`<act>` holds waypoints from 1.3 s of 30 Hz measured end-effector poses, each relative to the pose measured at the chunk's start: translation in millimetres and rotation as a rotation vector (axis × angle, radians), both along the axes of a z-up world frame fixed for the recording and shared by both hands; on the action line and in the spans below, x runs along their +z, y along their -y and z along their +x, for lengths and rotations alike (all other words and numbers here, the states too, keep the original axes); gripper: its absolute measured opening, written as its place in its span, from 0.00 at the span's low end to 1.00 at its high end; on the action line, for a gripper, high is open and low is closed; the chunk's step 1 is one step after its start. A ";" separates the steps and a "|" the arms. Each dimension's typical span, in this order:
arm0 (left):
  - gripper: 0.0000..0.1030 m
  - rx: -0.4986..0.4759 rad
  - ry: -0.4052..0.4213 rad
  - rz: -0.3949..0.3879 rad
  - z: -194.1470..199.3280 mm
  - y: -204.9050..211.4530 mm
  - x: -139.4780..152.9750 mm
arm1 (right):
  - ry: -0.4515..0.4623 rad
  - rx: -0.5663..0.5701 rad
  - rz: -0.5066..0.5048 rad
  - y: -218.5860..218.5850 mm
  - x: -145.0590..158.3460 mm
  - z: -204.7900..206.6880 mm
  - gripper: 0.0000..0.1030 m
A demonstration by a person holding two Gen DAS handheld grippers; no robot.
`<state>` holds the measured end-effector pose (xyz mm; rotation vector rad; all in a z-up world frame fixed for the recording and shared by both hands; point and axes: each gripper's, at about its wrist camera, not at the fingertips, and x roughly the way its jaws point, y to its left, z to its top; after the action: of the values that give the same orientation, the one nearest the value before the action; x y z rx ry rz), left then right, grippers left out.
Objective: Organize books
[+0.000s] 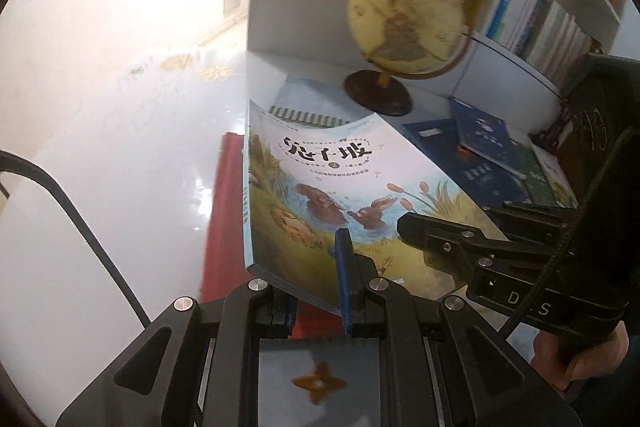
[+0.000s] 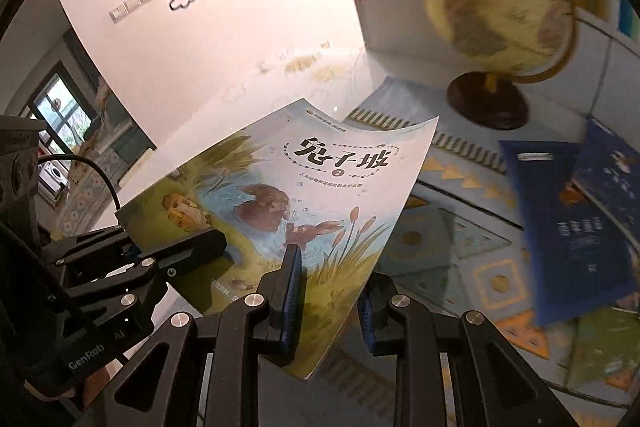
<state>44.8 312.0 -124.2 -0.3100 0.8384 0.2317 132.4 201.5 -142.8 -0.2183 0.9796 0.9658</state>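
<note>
Left gripper (image 1: 316, 291) and right gripper (image 2: 326, 303) both clamp the illustrated rabbit-cover paperback (image 1: 340, 187), seemingly mid-carry; next, place it toward two o'clock, beside the blue books (image 1: 476, 151).

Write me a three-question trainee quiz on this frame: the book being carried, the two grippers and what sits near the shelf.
1. True or false: only one gripper grips the rabbit book.
2. What stands on the dark round base by the bookshelf? A) lamp B) globe C) vase
3. Fill in: the dark blue books lie ____ the globe.

Key:
1. False. The left gripper and the right gripper are both shut on the book's lower edge.
2. B
3. Beside, flat and overlapping, not shelved.
</note>
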 end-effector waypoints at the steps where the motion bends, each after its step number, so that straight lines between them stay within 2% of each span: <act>1: 0.13 0.002 -0.004 0.003 0.9 -3.4 -4.3 | -0.005 -0.002 -0.005 -4.3 -3.8 3.2 0.24; 8: 0.15 -0.012 -0.037 -0.017 6.5 -19.0 -23.6 | -0.066 -0.036 -0.030 -22.8 -25.0 10.1 0.24; 9: 0.18 -0.019 -0.047 -0.022 6.6 -20.1 -24.9 | -0.080 -0.040 -0.028 -22.5 -27.2 11.5 0.24; 16: 0.29 -0.010 -0.116 -0.101 5.5 -31.8 -44.1 | -0.149 -0.066 -0.023 -23.3 -43.6 18.0 0.24; 23: 0.33 0.061 -0.186 -0.192 -7.2 -50.0 -61.5 | -0.185 -0.064 -0.051 -24.7 -57.4 13.3 0.24; 27: 0.35 0.109 -0.207 -0.171 -19.7 -54.3 -66.3 | -0.186 -0.071 -0.064 -22.9 -61.3 13.1 0.26; 31: 0.35 0.147 -0.213 -0.185 -35.6 -55.4 -68.2 | -0.237 -0.058 -0.062 -18.6 -67.7 12.8 0.28; 34: 0.35 0.157 -0.208 -0.165 -48.1 -48.7 -64.4 | -0.215 -0.029 -0.099 -16.1 -66.6 7.1 0.33; 39: 0.35 0.139 -0.192 -0.148 -58.8 -24.9 -50.9 | -0.195 -0.052 -0.139 19.6 -59.5 -2.0 0.33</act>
<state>-14.0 336.9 -175.1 -0.4911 1.0269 0.3336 130.4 181.9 -202.3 -0.2162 1.2278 0.8837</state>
